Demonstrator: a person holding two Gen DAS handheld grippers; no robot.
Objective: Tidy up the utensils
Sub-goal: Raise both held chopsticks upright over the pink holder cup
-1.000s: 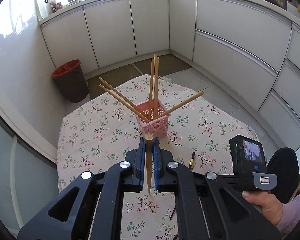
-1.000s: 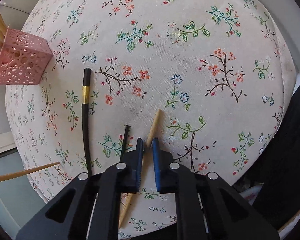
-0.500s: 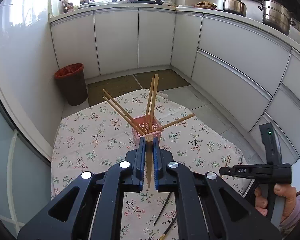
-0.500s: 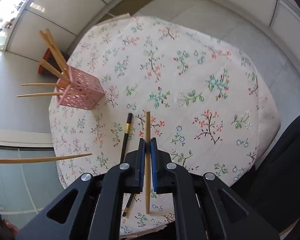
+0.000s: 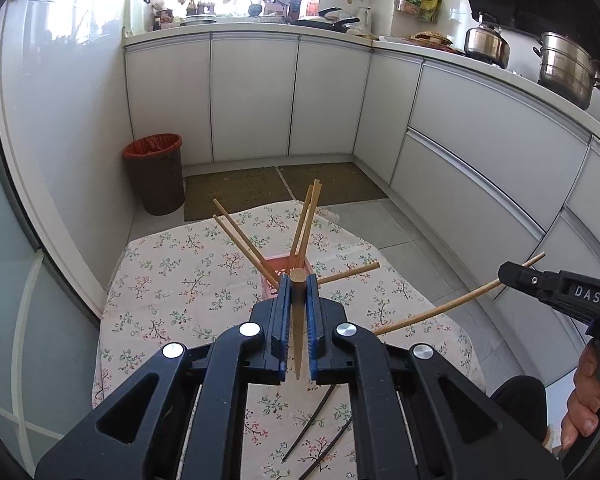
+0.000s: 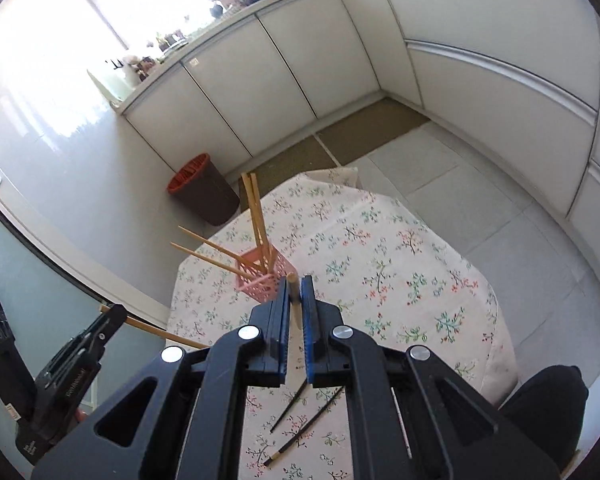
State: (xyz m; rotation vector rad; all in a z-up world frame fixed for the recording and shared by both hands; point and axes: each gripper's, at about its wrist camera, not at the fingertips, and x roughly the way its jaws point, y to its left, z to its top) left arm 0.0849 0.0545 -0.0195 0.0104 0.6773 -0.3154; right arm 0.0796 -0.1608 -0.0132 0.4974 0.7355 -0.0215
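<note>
A pink lattice basket (image 6: 260,280) stands on the floral table (image 6: 400,280) and holds several wooden chopsticks (image 6: 256,212); it also shows in the left wrist view (image 5: 278,266). My left gripper (image 5: 299,280) is shut on a wooden chopstick (image 5: 298,320), high above the table. My right gripper (image 6: 296,280) is shut on another wooden chopstick (image 6: 294,300), also raised; it shows in the left wrist view (image 5: 504,274) at right with its chopstick (image 5: 440,310). Two black chopsticks (image 6: 300,428) lie on the cloth below the grippers.
A brown bin with a red liner (image 5: 154,172) stands on the floor beyond the table. White kitchen cabinets (image 5: 480,152) curve around the room. Pots (image 5: 564,68) sit on the counter. A dark mat (image 5: 284,188) lies on the floor.
Both grippers have risen well above the table. The right gripper closed on a wooden chopstick on the cloth and lifted it. The left gripper kept its chopstick.
</note>
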